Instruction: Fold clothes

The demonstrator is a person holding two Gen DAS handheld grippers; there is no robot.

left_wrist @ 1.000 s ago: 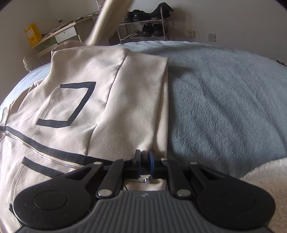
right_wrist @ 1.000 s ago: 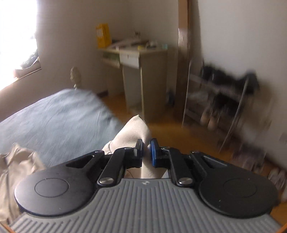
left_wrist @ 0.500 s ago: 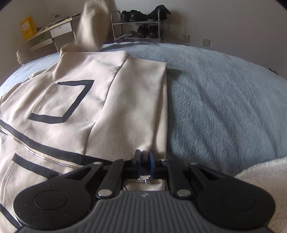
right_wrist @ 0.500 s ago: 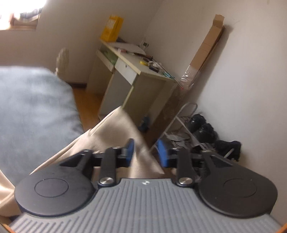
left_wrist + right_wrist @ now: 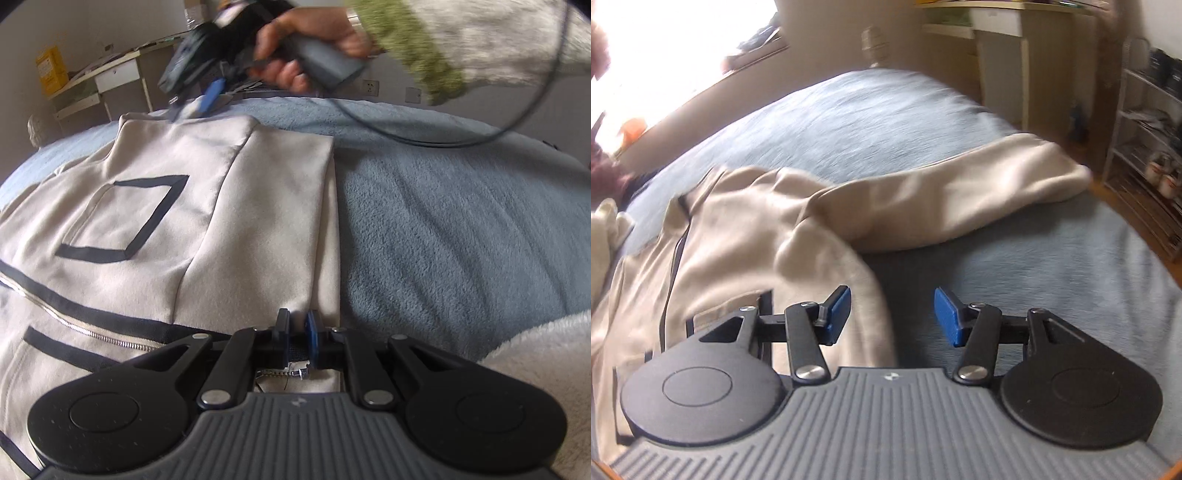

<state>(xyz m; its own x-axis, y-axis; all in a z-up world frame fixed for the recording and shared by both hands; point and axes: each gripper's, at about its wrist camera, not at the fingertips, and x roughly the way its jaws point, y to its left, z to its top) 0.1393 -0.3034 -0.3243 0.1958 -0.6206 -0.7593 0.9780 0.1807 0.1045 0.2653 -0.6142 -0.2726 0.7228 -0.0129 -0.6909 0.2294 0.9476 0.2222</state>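
While your left gripper (image 5: 296,334) pinched the jacket (image 5: 155,229) hem at the bed's (image 5: 461,236) near edge, your right gripper (image 5: 892,317) hung wide open, empty, over the sleeve (image 5: 945,199).

No readable text; yellow box (image 5: 51,73) on desk (image 5: 110,79) carries print too blurred to read

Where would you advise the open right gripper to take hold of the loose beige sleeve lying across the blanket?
Probably at the sleeve cuff end, coming in from beyond it: that end lies free on the blanket, while the right gripper is open and empty.
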